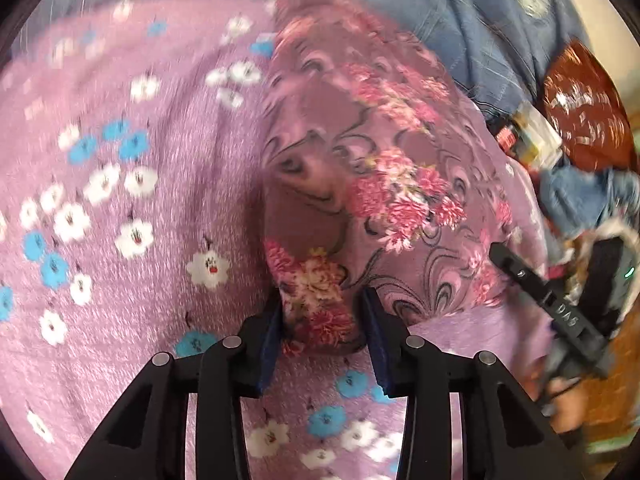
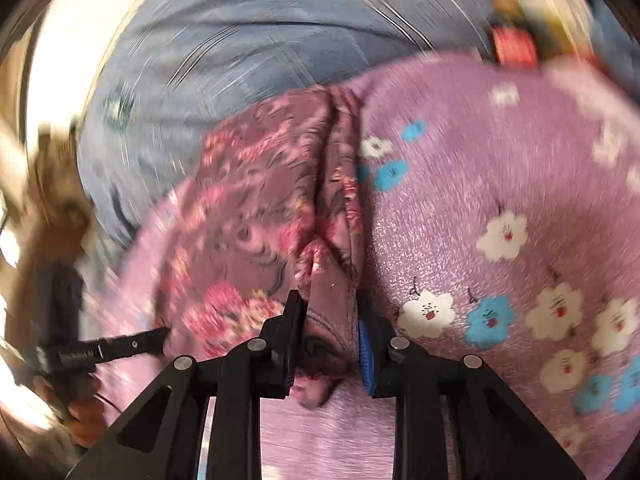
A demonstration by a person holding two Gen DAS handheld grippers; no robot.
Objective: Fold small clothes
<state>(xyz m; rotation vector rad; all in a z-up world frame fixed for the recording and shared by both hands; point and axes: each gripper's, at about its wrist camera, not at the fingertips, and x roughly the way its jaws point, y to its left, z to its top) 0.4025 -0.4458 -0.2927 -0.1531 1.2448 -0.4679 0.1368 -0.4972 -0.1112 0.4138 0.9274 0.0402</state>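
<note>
A mauve garment with pink flower print (image 1: 360, 152) lies on a lilac bedsheet with white and blue flowers (image 1: 120, 200). My left gripper (image 1: 322, 312) is shut on a bunched corner of the garment. In the right wrist view my right gripper (image 2: 330, 320) is shut on a bunched edge of the same garment (image 2: 256, 216), whose folds run up away from the jaws. The right gripper also shows at the right edge of the left wrist view (image 1: 544, 292); the left gripper shows at the left in the right wrist view (image 2: 108, 350). Both views are motion-blurred.
A blue quilt (image 1: 460, 12) lies beyond the garment, also in the right wrist view (image 2: 240, 40). A dark red patterned cushion (image 1: 584, 108) and small boxes (image 1: 528, 136) sit at the far right. The lilac sheet (image 2: 500, 200) spreads to the right.
</note>
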